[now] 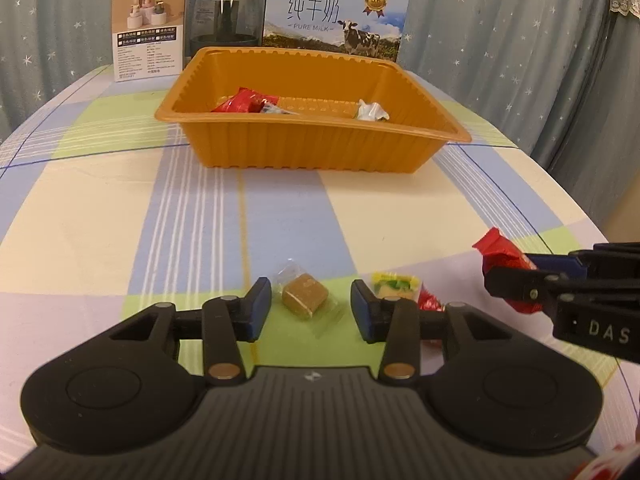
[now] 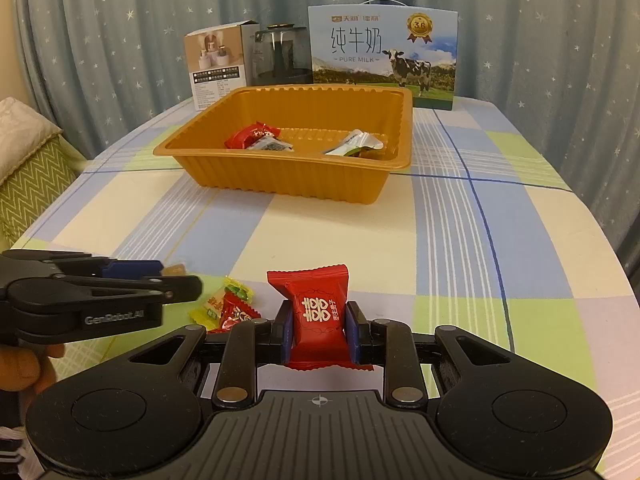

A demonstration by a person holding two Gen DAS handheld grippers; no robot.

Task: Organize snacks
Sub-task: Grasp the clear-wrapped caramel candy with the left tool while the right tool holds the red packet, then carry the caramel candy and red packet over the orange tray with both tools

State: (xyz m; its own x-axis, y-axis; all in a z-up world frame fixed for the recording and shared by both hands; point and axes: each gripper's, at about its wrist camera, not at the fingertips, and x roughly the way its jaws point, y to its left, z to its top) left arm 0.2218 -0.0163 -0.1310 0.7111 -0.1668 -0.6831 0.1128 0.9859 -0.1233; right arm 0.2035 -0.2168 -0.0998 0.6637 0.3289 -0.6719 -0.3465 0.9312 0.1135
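An orange plastic tray [image 1: 312, 148] [image 2: 288, 176] stands mid-table and holds a red snack, a dark one and a white-green packet. My left gripper [image 1: 311, 308] is open, its jaws on either side of a brown candy in clear wrap [image 1: 305, 300] lying on the cloth. A yellow-green candy [image 1: 394, 284] [image 2: 236, 292] and a small red candy [image 1: 430, 302] [image 2: 236, 314] lie just right of it. My right gripper [image 2: 318, 326] is shut on a red wrapped candy [image 2: 318, 316] [image 1: 500, 258], held just above the table.
A milk carton box [image 1: 336, 20] [image 2: 382, 56], a dark glass jar [image 1: 224, 12] and a small product box [image 1: 150, 28] stand behind the tray. The checked tablecloth [image 2: 460, 240] covers the table. Curtains hang behind; a green cushion [image 2: 28, 176] lies at left.
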